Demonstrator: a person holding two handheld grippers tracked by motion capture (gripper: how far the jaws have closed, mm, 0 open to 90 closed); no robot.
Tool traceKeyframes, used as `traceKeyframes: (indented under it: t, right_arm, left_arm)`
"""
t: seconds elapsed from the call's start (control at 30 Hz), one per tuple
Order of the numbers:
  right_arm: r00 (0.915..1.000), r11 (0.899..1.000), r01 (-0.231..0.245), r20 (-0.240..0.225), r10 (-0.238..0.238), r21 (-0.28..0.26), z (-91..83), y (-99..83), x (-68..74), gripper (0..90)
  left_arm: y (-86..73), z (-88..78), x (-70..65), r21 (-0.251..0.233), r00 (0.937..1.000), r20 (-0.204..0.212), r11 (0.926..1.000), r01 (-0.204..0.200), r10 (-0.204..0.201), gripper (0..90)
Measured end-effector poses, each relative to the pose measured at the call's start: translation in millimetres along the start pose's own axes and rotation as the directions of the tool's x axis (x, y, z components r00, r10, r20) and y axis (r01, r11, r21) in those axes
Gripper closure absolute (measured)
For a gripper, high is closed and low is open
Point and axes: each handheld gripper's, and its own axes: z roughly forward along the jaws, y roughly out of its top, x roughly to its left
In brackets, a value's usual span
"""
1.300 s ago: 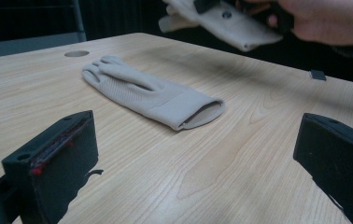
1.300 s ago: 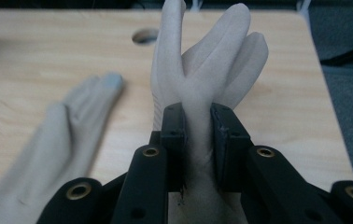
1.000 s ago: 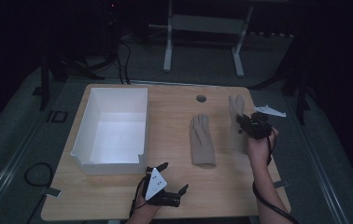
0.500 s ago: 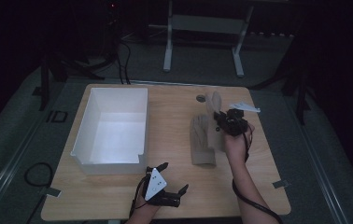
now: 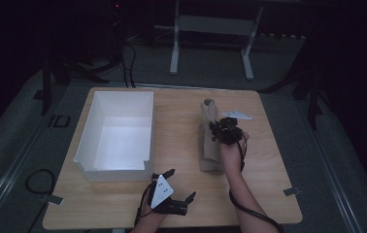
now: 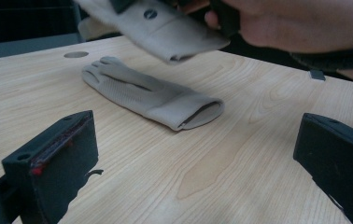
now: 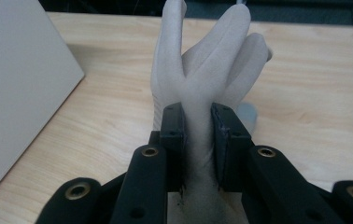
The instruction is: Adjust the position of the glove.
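Clamped between the pads of the right hand-held gripper [image 7: 198,140] is a grey glove [image 7: 202,70], pinched across its middle so that its fingers fan upward beyond the jaw tips in the right gripper view. In the high view the right hand-held gripper [image 5: 226,130] is seen above the right half of the table [image 5: 181,204], with the held glove [image 5: 208,112] standing up from it toward the far edge. A second grey glove [image 6: 151,95] is laid flat on the table, its open cuff turned toward the left gripper view's camera and its fingers pointed toward a round hole [image 6: 76,54] in the tabletop. In the high view this second glove [image 5: 209,158] is found just beside the person's right forearm, directly below the raised glove. The held glove [image 6: 165,28] is also seen in the left gripper view, carried above the flat one, with the right hand [image 6: 300,23] beside it.

The left hand-held gripper [image 5: 172,194] is kept near the front edge of the table, its jaws spread wide and nothing gripped between them; bare wood is seen between its two black fingers [image 6: 53,163]. A white open box [image 5: 116,136] is placed on the left half of the table, well apart from both gloves. A small pale flat object [image 5: 237,115] is seen on the table near the right hand-held gripper; what it is cannot be told.
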Motion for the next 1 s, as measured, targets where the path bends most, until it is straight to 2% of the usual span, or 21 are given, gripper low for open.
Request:
traceKeyframes:
  t: [0.27, 0.47, 0.67, 0.93, 1.0]
  right_arm:
    - [0.9999, 0.998, -0.011, -0.002, 0.011, 0.063, 21.1, -20.4, -0.7, 75.7]
    - [0.9999, 0.995, 0.006, 0.009, -0.007, 0.103, 33.4, -34.8, -0.1, 74.9]
    - [0.9992, 0.992, 0.032, 0.021, -0.035, 0.120, 38.3, -46.1, 0.5, 72.2]
    - [0.9981, 0.990, 0.061, -0.002, -0.061, 0.131, 38.9, -53.5, -0.1, 63.8]
    - [0.9987, 0.991, 0.050, -0.009, -0.049, 0.124, 37.0, -54.5, -1.1, 60.3]
  left_arm:
    - [0.1, 0.0, 0.1, 0.003, 1.0000, 0.002, 1.0000, -0.002, 0.002, 0.2]
    - [0.1, 0.1, 0.0, 0.003, 1.0000, 0.002, 1.0000, -0.001, 0.001, 0.2]
    - [0.1, 0.1, -0.1, 0.003, 1.0000, 0.002, 1.0000, -0.003, 0.003, 0.2]
    - [0.2, 0.4, -0.2, 0.005, 1.0000, 0.002, 1.0000, -0.003, 0.003, 0.2]
    - [0.2, 0.4, -0.2, 0.005, 1.0000, 0.002, 1.0000, -0.003, 0.003, 0.2]
